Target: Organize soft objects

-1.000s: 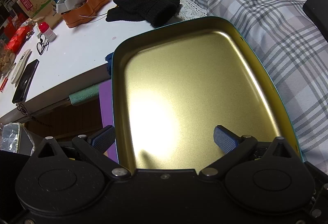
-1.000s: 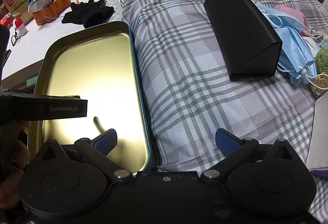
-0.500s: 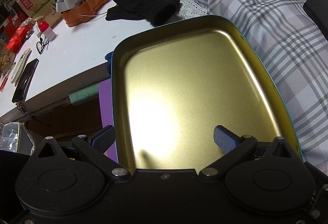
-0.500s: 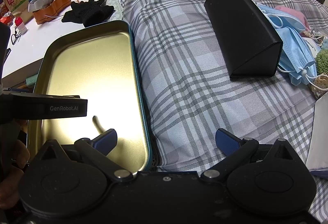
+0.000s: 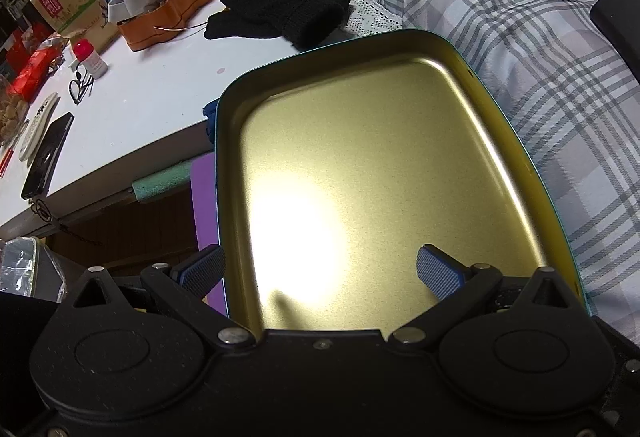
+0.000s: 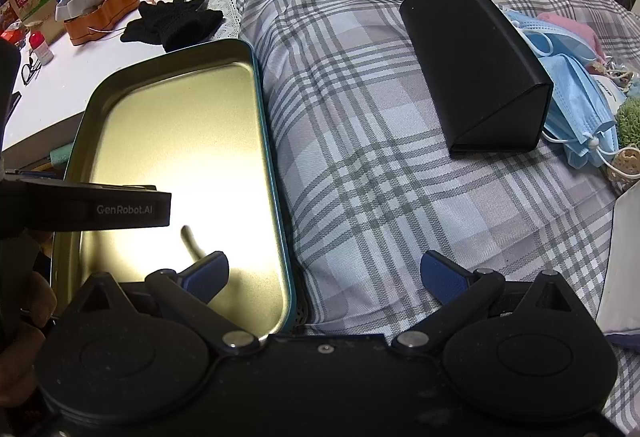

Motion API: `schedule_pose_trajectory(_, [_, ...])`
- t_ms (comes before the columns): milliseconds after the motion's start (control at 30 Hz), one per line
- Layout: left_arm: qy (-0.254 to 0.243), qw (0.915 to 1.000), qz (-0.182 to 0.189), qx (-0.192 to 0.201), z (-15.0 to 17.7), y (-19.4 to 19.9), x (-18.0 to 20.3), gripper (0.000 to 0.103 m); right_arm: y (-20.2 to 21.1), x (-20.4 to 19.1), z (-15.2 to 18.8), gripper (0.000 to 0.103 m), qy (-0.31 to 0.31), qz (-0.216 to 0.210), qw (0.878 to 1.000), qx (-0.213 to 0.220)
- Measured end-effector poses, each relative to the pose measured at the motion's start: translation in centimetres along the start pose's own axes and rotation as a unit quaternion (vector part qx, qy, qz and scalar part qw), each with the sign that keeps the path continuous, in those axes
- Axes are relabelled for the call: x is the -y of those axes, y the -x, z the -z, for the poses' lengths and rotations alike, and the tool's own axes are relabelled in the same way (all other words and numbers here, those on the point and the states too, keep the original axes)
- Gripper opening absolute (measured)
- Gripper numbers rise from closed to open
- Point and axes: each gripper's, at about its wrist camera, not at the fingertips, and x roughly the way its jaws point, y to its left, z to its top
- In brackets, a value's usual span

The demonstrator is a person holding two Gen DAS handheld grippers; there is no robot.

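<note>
Centrally, black knit gloves (image 5: pixel 280 13) heaped on white table (image 5: pixel 152 93), touching lace edge of plaid cloth (image 6: pixel 380 177), just beyond far rim of gold tin tray (image 5: pixel 224 165). Blue face masks (image 6: pixel 576 109) piled behind black triangular case (image 6: pixel 472 77) on the plaid. Left gripper (image 5: pixel 320 269) spread wide, straddling tray's left wall, gripping nothing. Right gripper (image 6: pixel 324 275) likewise agape, empty, over tray's right rim. Orange organizer (image 5: pixel 168 17) near gloves.
</note>
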Motion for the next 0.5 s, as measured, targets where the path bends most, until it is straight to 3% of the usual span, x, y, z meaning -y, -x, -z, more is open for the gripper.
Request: schedule_pose_trajectory(500, [0.014,0.9999,0.009,-0.005,-0.35,0.29,-0.57,0.099,-0.04,-0.09,0.07,0.102,0.009,0.004,1.0,0.005])
